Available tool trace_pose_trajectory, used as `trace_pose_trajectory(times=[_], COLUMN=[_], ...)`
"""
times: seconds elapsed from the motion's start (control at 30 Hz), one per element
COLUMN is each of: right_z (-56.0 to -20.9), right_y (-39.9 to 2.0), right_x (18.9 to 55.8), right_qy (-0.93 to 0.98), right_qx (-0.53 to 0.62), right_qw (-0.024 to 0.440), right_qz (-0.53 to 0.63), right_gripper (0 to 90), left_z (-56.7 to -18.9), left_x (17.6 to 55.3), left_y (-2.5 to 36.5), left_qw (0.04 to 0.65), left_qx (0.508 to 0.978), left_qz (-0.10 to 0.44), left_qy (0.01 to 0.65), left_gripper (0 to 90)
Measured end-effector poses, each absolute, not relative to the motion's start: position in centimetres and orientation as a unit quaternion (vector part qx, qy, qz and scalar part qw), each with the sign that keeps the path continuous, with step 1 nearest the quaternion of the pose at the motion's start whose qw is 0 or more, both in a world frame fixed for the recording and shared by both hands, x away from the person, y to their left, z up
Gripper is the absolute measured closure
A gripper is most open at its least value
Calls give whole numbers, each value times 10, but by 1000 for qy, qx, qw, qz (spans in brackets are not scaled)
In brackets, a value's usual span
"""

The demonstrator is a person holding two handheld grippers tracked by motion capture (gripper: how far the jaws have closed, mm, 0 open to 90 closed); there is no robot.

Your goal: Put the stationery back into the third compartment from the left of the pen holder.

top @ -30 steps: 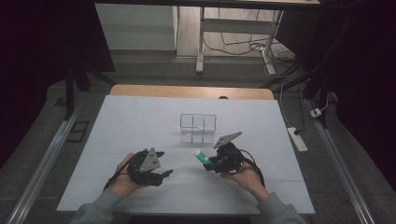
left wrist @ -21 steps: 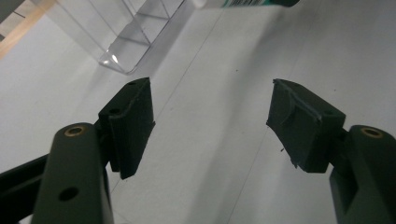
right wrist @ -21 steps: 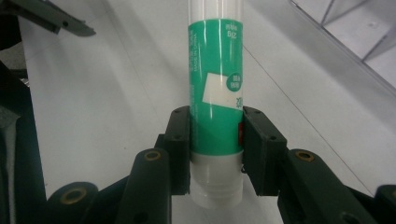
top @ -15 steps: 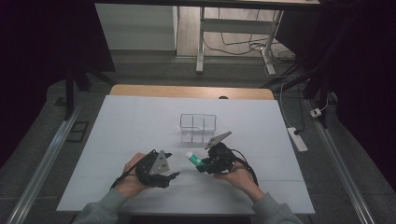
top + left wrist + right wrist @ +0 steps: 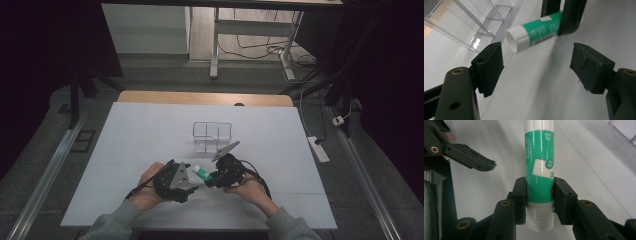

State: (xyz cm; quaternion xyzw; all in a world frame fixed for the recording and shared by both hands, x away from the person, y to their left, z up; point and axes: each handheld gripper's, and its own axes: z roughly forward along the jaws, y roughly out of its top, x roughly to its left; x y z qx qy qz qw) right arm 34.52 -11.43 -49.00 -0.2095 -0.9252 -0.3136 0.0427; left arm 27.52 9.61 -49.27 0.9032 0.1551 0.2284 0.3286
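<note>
A green and white glue stick is clamped near its base between the jaws of my right gripper, which is shut on it. The glue stick hangs above the white table, its white cap pointing left toward my left gripper. In the left gripper view the glue stick floats just beyond my open left gripper, its capped end between and ahead of the two fingers, touching neither. A left finger shows at the upper left of the right gripper view.
A clear plastic organiser with compartments stands on the white table just behind the grippers; its corner lies close to my left gripper. A power strip lies off the table's right edge.
My left gripper has moved right toward the right gripper and now faces the glue stick's cap. The right gripper has shifted slightly left, still holding the stick.
</note>
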Motion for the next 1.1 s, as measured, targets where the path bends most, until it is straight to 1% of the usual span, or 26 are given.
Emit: trace_pose_trajectory(times=[0.23, 0.43, 0.53, 0.67, 0.77, 0.9, 0.93, 1.03, 1.1], right_z=[-490, -491, -495, -494, -493, -490, -489, -489, -488], right_y=[-110, -107, -103, -102, -103, -105, -105, -105, -106], right_x=[346, 346, 345, 344, 344, 346, 346, 345, 346], right_qy=[-928, -932, -936, -937, -937, -929, -930, -928, -926], right_qx=[-204, -195, -188, -181, -181, -178, -175, -173, -175], right_qw=[59, 75, 84, 88, 96, 111, 114, 116, 117], right_qz=[-307, -295, -286, -285, -284, -304, -302, -309, -314], right_gripper=[641, 641, 641, 642, 642, 642, 643, 644, 644], left_z=[-495, -497, -495, -497, -498, -502, -502, -506, -506], left_x=[277, 275, 272, 270, 272, 272, 272, 271, 272], left_y=[91, 86, 83, 80, 80, 78, 77, 74, 75], left_qw=[313, 298, 295, 277, 269, 258, 247, 229, 231], left_qx=[910, 916, 916, 923, 926, 933, 936, 942, 942], left_qz=[235, 246, 254, 256, 252, 245, 244, 243, 241], left_qy=[137, 110, 93, 77, 75, 62, 53, 40, 37], left_gripper=[252, 305, 308, 315, 358, 451, 471, 555, 589])
